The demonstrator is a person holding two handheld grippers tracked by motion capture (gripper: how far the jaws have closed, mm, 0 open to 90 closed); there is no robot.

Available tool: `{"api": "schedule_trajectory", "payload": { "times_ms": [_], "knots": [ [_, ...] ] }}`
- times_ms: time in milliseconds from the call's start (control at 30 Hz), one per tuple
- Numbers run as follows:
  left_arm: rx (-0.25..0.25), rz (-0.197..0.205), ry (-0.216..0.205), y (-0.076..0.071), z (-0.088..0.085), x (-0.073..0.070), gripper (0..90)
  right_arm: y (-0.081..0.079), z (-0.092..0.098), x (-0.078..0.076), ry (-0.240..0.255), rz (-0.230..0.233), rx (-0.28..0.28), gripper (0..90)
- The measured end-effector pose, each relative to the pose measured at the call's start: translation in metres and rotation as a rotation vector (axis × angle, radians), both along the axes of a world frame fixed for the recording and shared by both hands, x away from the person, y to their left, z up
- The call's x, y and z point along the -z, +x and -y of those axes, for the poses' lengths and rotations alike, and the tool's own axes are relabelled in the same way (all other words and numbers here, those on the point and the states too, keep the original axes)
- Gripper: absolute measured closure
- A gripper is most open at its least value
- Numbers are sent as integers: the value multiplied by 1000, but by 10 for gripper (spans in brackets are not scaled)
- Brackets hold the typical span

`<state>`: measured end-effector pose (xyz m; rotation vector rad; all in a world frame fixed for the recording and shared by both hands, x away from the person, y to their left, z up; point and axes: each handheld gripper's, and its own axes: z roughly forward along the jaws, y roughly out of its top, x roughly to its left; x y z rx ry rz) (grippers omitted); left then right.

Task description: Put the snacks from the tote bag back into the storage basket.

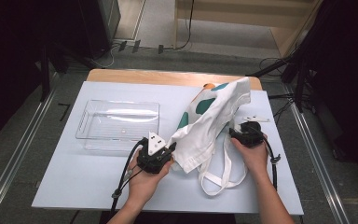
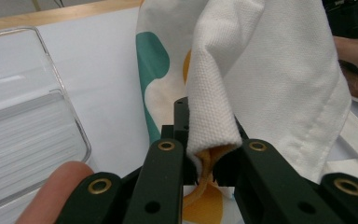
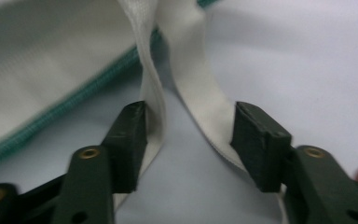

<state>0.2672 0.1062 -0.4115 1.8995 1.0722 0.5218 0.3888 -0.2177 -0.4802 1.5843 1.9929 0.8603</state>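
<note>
Two grippers are seen from the high view on a pale blue sheet over a wooden table [image 1: 168, 77]. A white canvas tote bag [image 1: 214, 119] with teal and orange patches lies crumpled between them, its looped handles [image 1: 221, 175] trailing toward the person. A clear ribbed plastic tray [image 1: 119, 122] stands empty to the left.

From the left gripper view, the left gripper [image 2: 208, 161] is clamped on a folded corner of the coarse-woven bag [image 2: 270, 79], beside the tray [image 2: 23, 121].

From the right gripper view, the right gripper [image 3: 189, 133] is held part open, two flat webbing straps [image 3: 193, 88] lying between its jaws, unpinched.
</note>
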Motion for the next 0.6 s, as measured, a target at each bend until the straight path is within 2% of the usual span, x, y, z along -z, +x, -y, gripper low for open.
{"api": "schedule_trajectory", "payload": {
  "times_ms": [33, 67, 100, 133, 167, 200, 300, 367, 433, 467, 500, 533, 567, 600],
  "knots": [
    [0, 0, 0, 0, 0, 0, 840, 0, 0, 0, 0, 0, 0, 551],
    [1, -2, -6, 0, 0, 0, 840, 0, 2, -1, 0, -2, 22, 728],
    [1, -2, -6, 0, 0, 0, 840, 0, 2, -1, 0, -2, 22, 728],
    [1, -8, -7, 0, -1, 0, 840, -1, 11, 0, 48, 0, 43, 899],
    [1, -8, -7, 0, -1, 0, 840, -1, 11, 0, 48, 0, 43, 899],
    [1, -11, -9, 0, -1, 0, 840, -3, 18, 0, 108, -3, 40, 900],
    [-6, -20, -25, 2, -3, 0, 841, -16, 18, -2, 76, 60, 31, 900],
    [-9, -28, -34, 4, -4, 1, 841, -30, 22, -3, 96, 106, 40, 900],
    [-14, -31, -37, 5, -4, 1, 841, -36, 24, -4, 114, 117, 43, 900],
    [-16, -31, -39, 6, -4, 2, 841, -48, 29, -5, 142, 147, 49, 900],
    [-23, -36, -45, 7, -4, 3, 842, -69, 38, -7, 176, 218, 38, 900],
    [-24, -41, -48, 8, -4, 3, 842, -77, 41, -8, 187, 238, 39, 900],
    [-24, -41, -48, 8, -4, 3, 842, -77, 41, -8, 187, 238, 39, 900],
    [-30, -49, -60, 10, -4, 4, 843, -98, 48, -10, 223, 302, 29, 900]
  ]
}}
